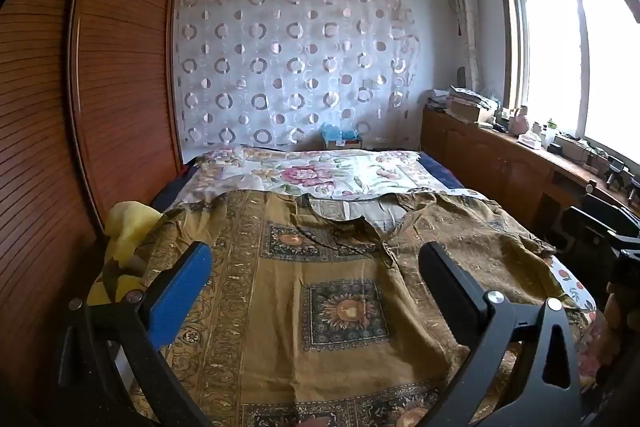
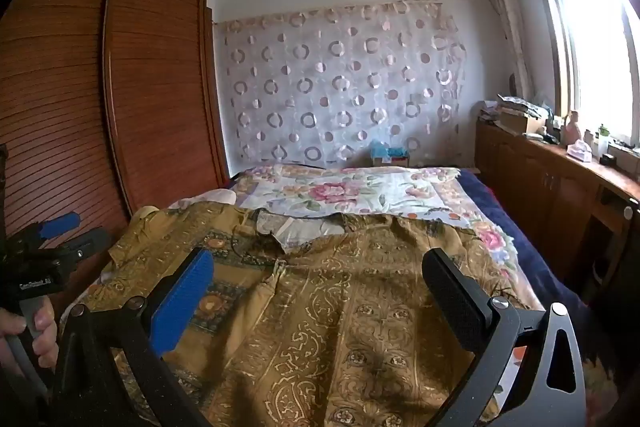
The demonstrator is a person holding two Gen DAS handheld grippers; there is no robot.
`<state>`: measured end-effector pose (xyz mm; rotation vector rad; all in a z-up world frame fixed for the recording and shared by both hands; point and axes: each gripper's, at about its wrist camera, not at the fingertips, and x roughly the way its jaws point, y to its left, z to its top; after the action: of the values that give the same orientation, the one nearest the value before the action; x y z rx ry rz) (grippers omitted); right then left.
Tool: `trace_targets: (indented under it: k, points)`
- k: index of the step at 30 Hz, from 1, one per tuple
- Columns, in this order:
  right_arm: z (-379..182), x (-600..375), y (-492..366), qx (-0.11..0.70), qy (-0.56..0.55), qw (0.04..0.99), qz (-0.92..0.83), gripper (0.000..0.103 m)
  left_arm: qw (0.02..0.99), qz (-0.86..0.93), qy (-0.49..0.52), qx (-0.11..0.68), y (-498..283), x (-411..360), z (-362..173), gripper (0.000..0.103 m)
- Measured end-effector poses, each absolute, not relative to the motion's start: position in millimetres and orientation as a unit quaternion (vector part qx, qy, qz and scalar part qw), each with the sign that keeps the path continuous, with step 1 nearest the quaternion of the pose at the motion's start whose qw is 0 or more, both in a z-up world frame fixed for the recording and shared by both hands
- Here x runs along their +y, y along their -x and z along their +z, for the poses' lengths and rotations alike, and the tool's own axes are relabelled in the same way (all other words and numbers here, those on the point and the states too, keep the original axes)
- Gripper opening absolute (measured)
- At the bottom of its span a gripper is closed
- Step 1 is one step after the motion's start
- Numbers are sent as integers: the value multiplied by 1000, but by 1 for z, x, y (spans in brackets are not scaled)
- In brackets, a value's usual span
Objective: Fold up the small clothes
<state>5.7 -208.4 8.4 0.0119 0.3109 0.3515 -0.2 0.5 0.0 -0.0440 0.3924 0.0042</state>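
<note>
Jaws of the left gripper (image 1: 316, 259) stand wide apart and grip nothing; one finger carries a blue pad (image 1: 180, 297), the other a black pad (image 1: 450, 291). Jaws of the right gripper (image 2: 320, 267) are spread just as wide, also gripping nothing, with the same blue and black pads.

Both grippers hover above the shirt (image 1: 320, 287), clear of its cloth. The shirt is olive-brown with gold scrollwork and dark square sunflower panels. It lies spread flat, front up, on the bed (image 1: 440, 175), covering the near half of the bed. Its open collar (image 1: 344, 223) points toward the far end of the bed, and one sleeve (image 1: 492, 227) reaches toward the window side of the bed. In the right wrist view the same shirt (image 2: 360, 307) fills the space under the fingers, with wrinkles near its button line.

Beyond the shirt's collar, a floral sheet (image 1: 320, 175) covers the far half of the bed. A yellow cloth (image 1: 124, 227) lies bunched just beside the shirt on the wardrobe side. The wardrobe (image 1: 120, 67) of slatted brown wood stands along that side of the bed. A curtain with ring pattern (image 1: 288, 67) hangs behind the head of the bed. A low wooden cabinet (image 1: 500, 159) with clutter on top runs along the opposite side of the bed, under the window (image 1: 580, 59).
</note>
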Motion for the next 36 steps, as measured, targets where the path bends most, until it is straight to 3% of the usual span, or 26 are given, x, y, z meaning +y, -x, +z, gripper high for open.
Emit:
trace_targets:
  k: [36]
  points:
    - [11, -206, -3, 152, 1, 973, 172, 103, 983, 10, 7, 183, 0, 0, 8, 103]
